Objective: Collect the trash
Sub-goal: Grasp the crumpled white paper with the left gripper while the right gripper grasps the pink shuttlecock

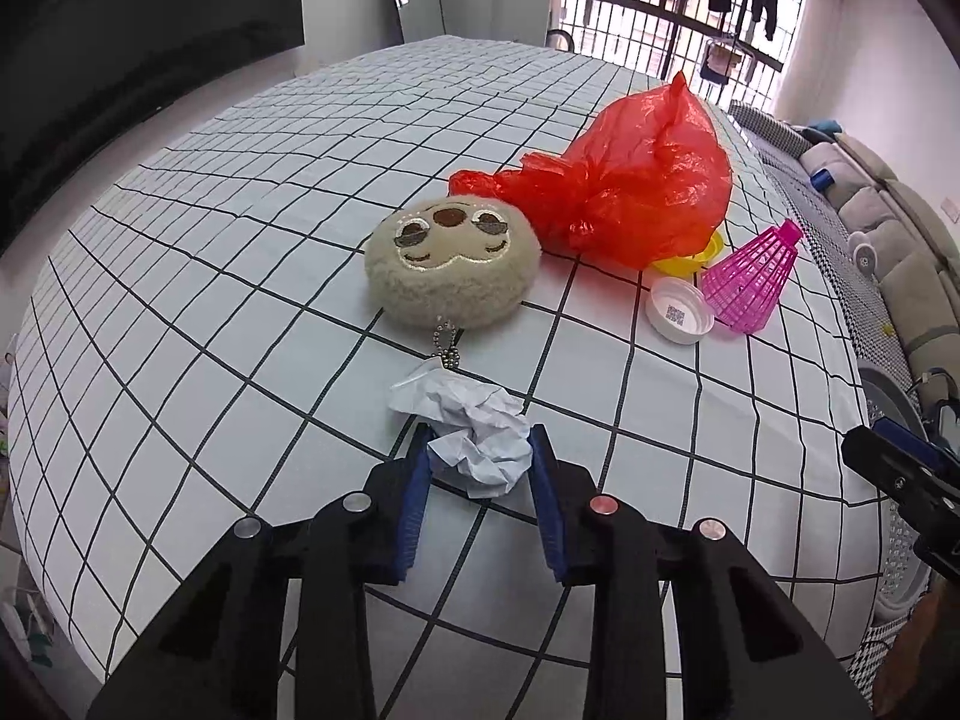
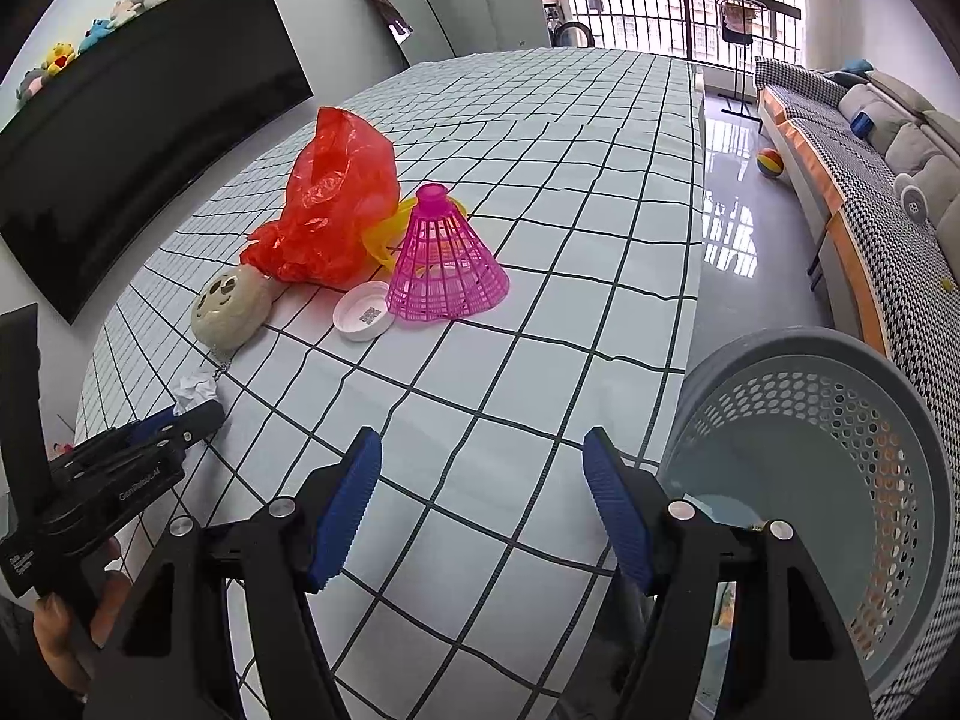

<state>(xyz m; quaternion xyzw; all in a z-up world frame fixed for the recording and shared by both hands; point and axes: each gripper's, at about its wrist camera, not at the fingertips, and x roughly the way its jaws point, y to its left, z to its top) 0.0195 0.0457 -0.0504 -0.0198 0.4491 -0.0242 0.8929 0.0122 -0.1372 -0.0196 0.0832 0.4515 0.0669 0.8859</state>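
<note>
Two claws angled down, left claw [image 1: 480, 450] pinching crumpled paper [image 1: 474, 432]

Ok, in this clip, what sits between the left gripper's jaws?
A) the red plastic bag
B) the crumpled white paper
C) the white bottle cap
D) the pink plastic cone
B: in the left wrist view the left gripper has its blue pads closed against the crumpled white paper on the checked tablecloth.

Bright window [image 1: 660, 0] daylight, soft shadows, sharp focus, fisheye-bent edges
</note>
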